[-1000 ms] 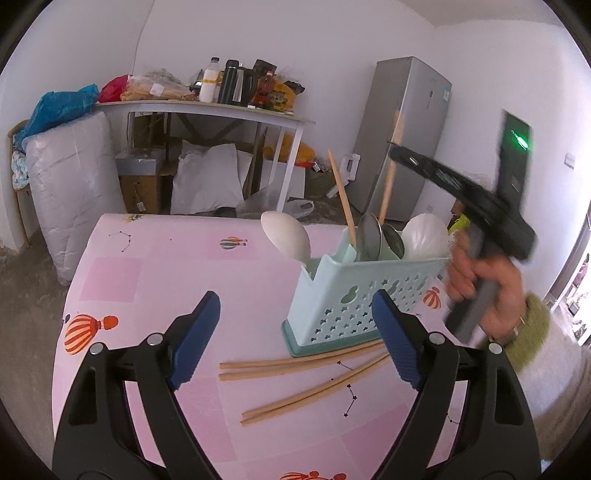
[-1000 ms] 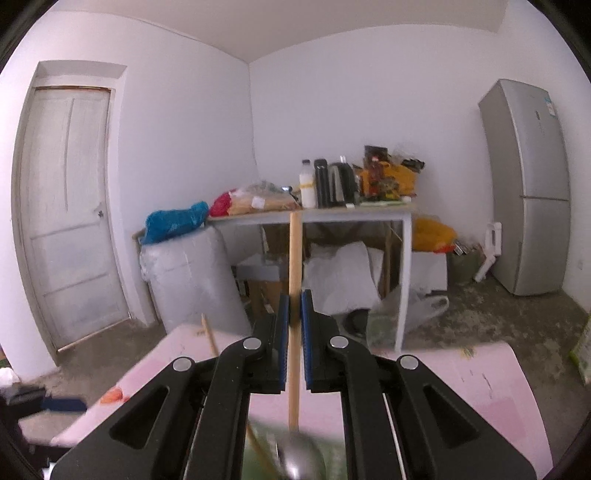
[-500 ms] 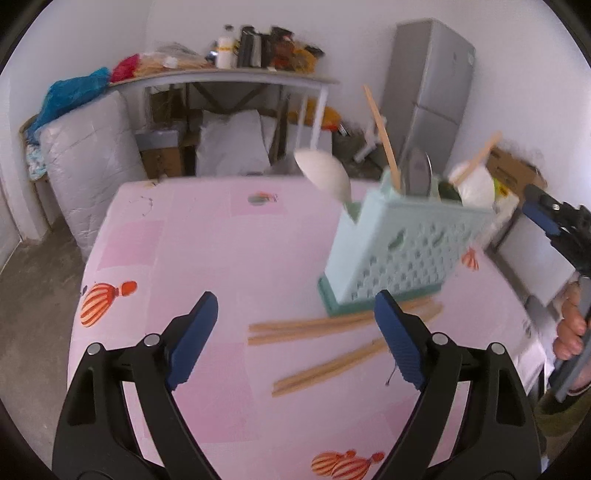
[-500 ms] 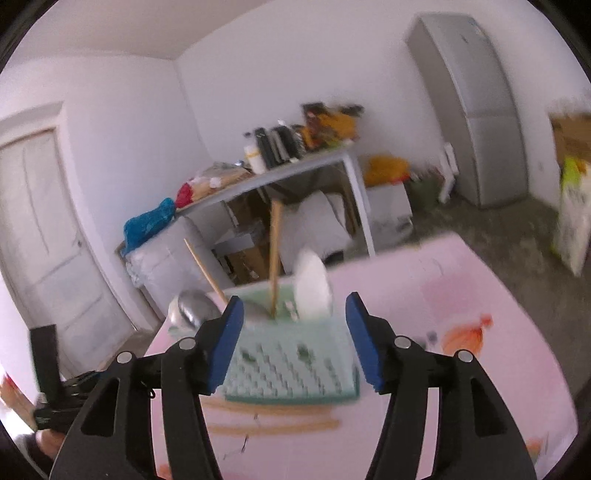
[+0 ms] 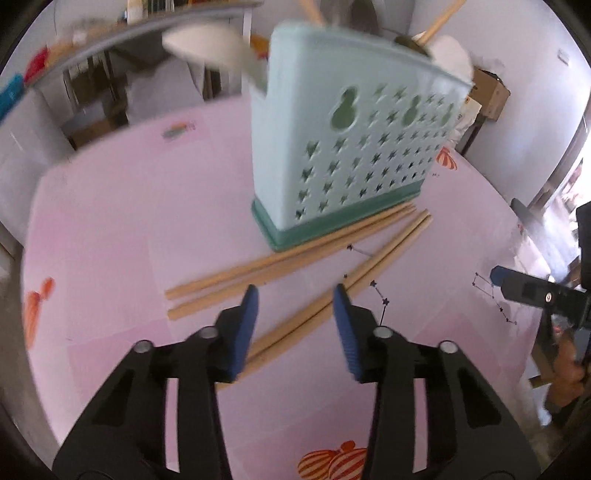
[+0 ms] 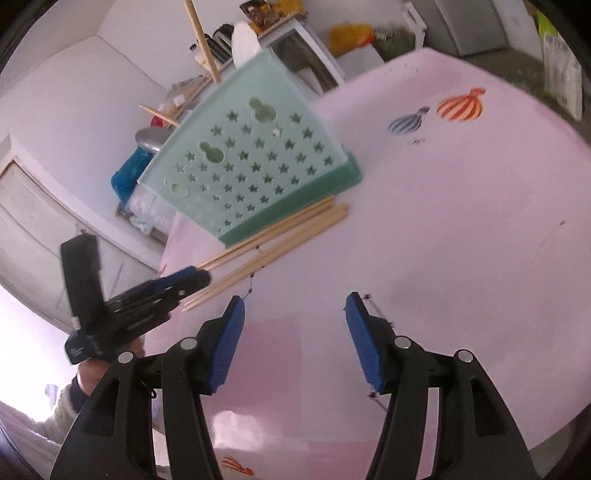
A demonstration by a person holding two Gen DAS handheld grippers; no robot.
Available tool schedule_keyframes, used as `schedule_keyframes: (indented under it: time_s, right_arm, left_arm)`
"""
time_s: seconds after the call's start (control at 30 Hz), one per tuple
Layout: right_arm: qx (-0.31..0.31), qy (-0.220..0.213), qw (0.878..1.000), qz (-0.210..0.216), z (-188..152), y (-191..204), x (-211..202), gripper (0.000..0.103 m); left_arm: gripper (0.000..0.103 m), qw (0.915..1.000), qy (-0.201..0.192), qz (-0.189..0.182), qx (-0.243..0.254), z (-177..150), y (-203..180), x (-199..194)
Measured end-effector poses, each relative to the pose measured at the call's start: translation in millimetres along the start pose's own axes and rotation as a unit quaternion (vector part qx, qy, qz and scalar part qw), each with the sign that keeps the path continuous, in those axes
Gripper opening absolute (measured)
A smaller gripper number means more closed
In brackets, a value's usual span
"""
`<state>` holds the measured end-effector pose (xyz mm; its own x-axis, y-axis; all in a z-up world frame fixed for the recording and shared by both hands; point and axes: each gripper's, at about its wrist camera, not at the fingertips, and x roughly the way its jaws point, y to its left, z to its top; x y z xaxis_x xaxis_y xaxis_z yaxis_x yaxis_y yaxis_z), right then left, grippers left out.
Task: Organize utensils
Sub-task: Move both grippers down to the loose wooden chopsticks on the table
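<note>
A mint-green utensil holder (image 5: 351,140) stands on the pink tablecloth (image 5: 110,221) with a white spoon (image 5: 207,44), a metal spoon and wooden chopsticks in it. Two pairs of loose chopsticks lie in front of its base. My left gripper (image 5: 295,290) is low over the nearer pair (image 5: 369,269), which runs between its closing jaws; the pads do not touch it. The farther pair (image 5: 280,262) lies against the holder's base. My right gripper (image 6: 295,298) hangs open over bare cloth with nothing in it, short of the holder (image 6: 258,162) and the chopsticks (image 6: 280,236).
A person's hand (image 6: 92,365) holds the left gripper at the table's left edge in the right wrist view. Beyond the table are a cluttered side table (image 6: 280,26), a fridge (image 6: 472,22), a door (image 6: 29,229) and a cardboard box (image 5: 491,92).
The right gripper let go of the wooden chopstick, which now stands in the holder, then dropped toward the table. The left gripper came down onto the loose chopsticks and its jaws narrowed.
</note>
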<state>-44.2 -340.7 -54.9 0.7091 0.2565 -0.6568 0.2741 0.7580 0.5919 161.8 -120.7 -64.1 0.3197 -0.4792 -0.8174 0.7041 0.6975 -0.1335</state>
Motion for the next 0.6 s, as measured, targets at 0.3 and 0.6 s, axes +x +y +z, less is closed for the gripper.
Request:
schedule_keyframes:
  time_s: [0.3, 0.6]
  right_arm:
    - [0.027, 0.032, 0.999, 0.025, -10.7, 5.9, 19.2, 0.052]
    - [0.048, 0.030, 0.998, 0.017, -12.8, 0.9, 17.2, 0.040]
  left_arm:
    - [0.023, 0.9986, 0.051, -0.018, -0.001, -17.1, -14.8, -4.6]
    - [0.008, 0.9843, 0.113, -0.114, -0.073, -44.9, -56.0, -6.4]
